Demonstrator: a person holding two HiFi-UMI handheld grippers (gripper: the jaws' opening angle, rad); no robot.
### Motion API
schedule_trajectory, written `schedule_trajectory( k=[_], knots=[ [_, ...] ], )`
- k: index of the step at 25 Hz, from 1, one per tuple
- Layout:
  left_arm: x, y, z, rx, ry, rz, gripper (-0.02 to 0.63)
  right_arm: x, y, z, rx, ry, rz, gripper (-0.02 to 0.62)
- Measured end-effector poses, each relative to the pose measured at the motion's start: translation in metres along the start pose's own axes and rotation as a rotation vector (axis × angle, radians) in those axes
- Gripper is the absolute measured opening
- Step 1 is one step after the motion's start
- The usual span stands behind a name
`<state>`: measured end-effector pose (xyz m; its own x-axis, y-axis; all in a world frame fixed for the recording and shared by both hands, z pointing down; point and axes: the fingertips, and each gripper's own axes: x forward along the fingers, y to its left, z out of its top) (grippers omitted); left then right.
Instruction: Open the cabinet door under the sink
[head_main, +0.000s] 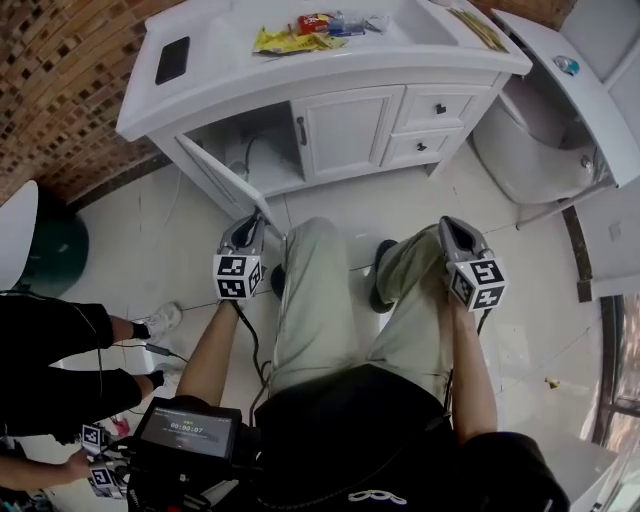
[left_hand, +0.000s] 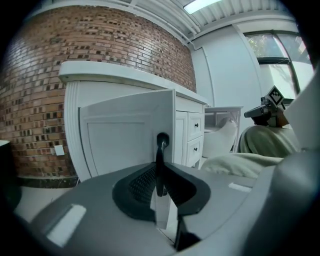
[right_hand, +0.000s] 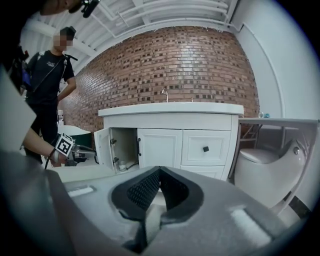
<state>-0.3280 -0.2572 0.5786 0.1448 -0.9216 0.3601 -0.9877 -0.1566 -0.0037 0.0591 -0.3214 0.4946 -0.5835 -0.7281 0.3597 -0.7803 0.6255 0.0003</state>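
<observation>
A curved red brick wall (right_hand: 175, 65) stands behind a big white cabinet (head_main: 345, 88) with a sink in its top. A white toilet (head_main: 540, 150) sits just beside the cabinet, on the right in the head view. The cabinet door (left_hand: 120, 140) on the left side stands swung wide open, out over the floor, while the other door (head_main: 345, 130) next to it is closed, and two small drawers (head_main: 440, 105) lie to the right of that one. A person in black (right_hand: 47, 85) stands off to the left. The left gripper (left_hand: 160, 175) is at the open door, and its fingers (left_hand: 142, 182) pinch the thin black door handle (left_hand: 161, 150). The right gripper (right_hand: 160, 170) is held in the air well away from the cabinet, and its fingers (right_hand: 142, 190) are pressed together with nothing in them. Each gripper has a cube with black and white squares. On the white desk (head_main: 230, 70) above the doors lie a black phone (head_main: 172, 60), a yellow packet (head_main: 290, 40) and a red packet (head_main: 315, 22). Their print is too small to read.
</observation>
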Motion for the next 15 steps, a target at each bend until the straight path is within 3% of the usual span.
schedule_trajectory(
  k=[15],
  knots=[
    [-0.097,0.082,-0.036,-0.019,-0.01,0.149,0.041,0.066,0.1,0.018,-0.054,-0.003,0.156,-0.008]
  ],
)
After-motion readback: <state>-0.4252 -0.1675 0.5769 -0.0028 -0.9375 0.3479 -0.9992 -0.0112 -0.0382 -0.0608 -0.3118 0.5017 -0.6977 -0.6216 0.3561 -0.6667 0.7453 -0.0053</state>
